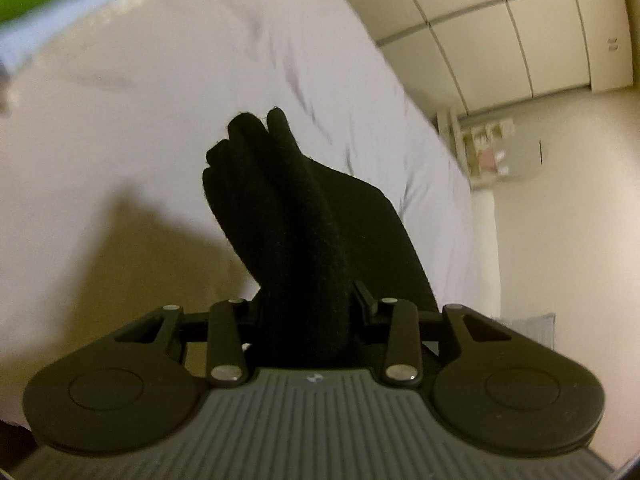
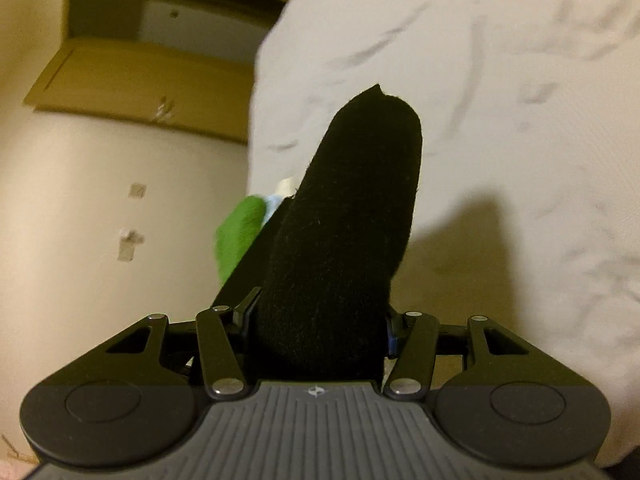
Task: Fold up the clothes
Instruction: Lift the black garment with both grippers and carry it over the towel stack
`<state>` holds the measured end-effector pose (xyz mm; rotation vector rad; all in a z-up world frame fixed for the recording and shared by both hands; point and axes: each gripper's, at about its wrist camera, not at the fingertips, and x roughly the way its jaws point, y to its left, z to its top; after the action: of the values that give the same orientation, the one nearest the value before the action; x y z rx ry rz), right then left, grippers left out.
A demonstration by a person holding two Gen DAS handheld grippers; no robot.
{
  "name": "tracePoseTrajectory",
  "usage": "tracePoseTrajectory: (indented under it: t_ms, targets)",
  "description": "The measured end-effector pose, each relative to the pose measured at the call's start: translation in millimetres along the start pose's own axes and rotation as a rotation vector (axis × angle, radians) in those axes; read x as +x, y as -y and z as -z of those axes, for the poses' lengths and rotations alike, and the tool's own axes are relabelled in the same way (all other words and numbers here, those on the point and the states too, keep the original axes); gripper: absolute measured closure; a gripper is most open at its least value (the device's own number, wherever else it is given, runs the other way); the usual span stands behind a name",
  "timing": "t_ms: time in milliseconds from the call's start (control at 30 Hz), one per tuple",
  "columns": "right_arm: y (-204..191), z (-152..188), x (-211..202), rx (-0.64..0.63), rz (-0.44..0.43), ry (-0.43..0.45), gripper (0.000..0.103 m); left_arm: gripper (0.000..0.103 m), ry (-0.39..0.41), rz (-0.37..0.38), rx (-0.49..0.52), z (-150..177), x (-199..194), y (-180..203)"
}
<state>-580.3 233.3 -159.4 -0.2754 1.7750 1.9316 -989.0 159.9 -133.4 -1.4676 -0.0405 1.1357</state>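
My left gripper (image 1: 308, 300) and my right gripper (image 2: 320, 312) are each clamped on a bunched part of the black garment (image 1: 288, 208), held in the air above the white bed (image 1: 120, 152). The cloth runs forward along each tool's fingers. Both grippers tilt moderately downward, neither visibly nearer the bed.

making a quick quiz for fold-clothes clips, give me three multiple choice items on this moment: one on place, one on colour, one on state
1. What lies below both grippers?
A. a white bed
B. a wooden desk
C. a tiled floor

2. What colour is the cloth in the grippers?
A. red
B. black
C. yellow

3. How does the left gripper stand?
A. open, nothing in it
B. out of view
C. shut on cloth

Key: 1 A, the wrinkled white bed fills both views. 2 B, the black cloth bunches dark between the fingers. 3 C, the left gripper clamps it, as the right gripper does.
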Motion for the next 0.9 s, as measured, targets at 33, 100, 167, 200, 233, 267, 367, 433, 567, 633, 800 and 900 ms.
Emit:
tracePoseTrajectory:
  t_ms: [33,100,167,200,233,267,367,433,567,633,800,900]
  targets:
    - [-14,0,12,-0.018,-0.015,-0.004,0.049,0.070,0.015,-0.001,0.004,-10,-14,-6]
    - [-45,2,42,-0.047,-0.046,-0.010,0.049,0.070,0.037,-0.006,0.023,-37,-44,-21]
    - [-75,9,76,-0.057,-0.068,-0.004,0.049,0.070,0.042,-0.007,0.050,-66,-70,-39]
    - [-89,12,94,-0.062,-0.079,0.000,0.049,0.070,0.043,-0.007,0.069,-84,-83,-50]
    - [-104,17,112,-0.062,-0.087,0.010,0.049,0.069,0.046,-0.007,0.086,-102,-94,-60]
    - [-119,22,132,-0.062,-0.095,0.021,0.049,0.069,0.048,-0.007,0.103,-120,-105,-70]
    - [-161,37,199,-0.055,-0.111,0.064,0.049,0.069,0.046,-0.010,0.128,-172,-131,-103]
    - [-182,41,240,-0.068,-0.114,0.090,0.049,0.069,0.043,-0.015,0.140,-207,-141,-126]
    - [-210,40,314,-0.074,-0.107,0.123,0.049,0.069,0.050,-0.020,0.160,-264,-143,-156]
    - [-218,37,344,-0.079,-0.097,0.134,0.049,0.069,0.054,-0.011,0.163,-284,-141,-174]
    - [-219,39,395,-0.116,-0.068,0.167,0.049,0.069,0.063,0.013,0.196,-311,-122,-224]
    - [-203,47,419,-0.127,-0.042,0.188,0.049,0.069,0.053,-0.021,0.231,-307,-100,-253]
